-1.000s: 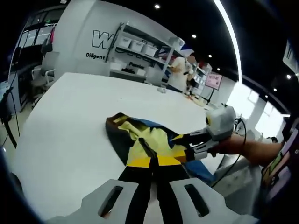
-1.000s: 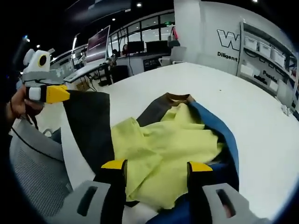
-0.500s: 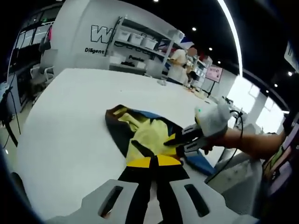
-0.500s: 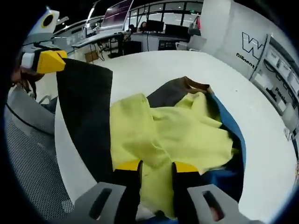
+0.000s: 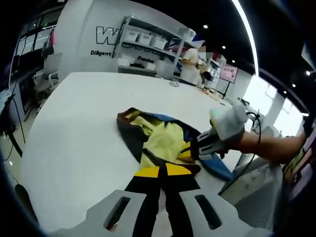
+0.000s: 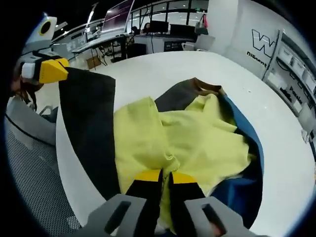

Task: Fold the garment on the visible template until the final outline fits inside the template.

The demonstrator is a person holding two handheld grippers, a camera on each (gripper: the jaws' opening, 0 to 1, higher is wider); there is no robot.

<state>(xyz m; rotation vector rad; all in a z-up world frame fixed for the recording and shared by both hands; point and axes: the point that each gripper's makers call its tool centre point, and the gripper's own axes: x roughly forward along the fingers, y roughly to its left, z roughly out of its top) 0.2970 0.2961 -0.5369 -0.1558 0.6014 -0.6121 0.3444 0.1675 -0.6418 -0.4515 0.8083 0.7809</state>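
A crumpled garment (image 6: 192, 138) of yellow, black, grey and blue cloth lies on the white table (image 6: 163, 66). In the right gripper view my right gripper (image 6: 165, 177) is shut on a fold of its yellow cloth. A black panel (image 6: 89, 123) stretches from the heap up to my left gripper (image 6: 49, 69), which is shut on its corner at the upper left. In the left gripper view my left gripper (image 5: 159, 171) is shut on that black cloth, the garment (image 5: 155, 140) lies beyond, and my right gripper (image 5: 195, 148) pinches its near right side.
The white table (image 5: 74, 123) is broad, with its edge close to me. A grey mesh chair (image 6: 29, 163) stands at the table's edge. Shelves with bins (image 5: 148, 49) and a person (image 5: 190, 61) are at the far end. Desks with monitors (image 6: 118, 15) stand behind.
My right gripper has closed from open onto the yellow cloth. The left gripper keeps its hold on the black panel.
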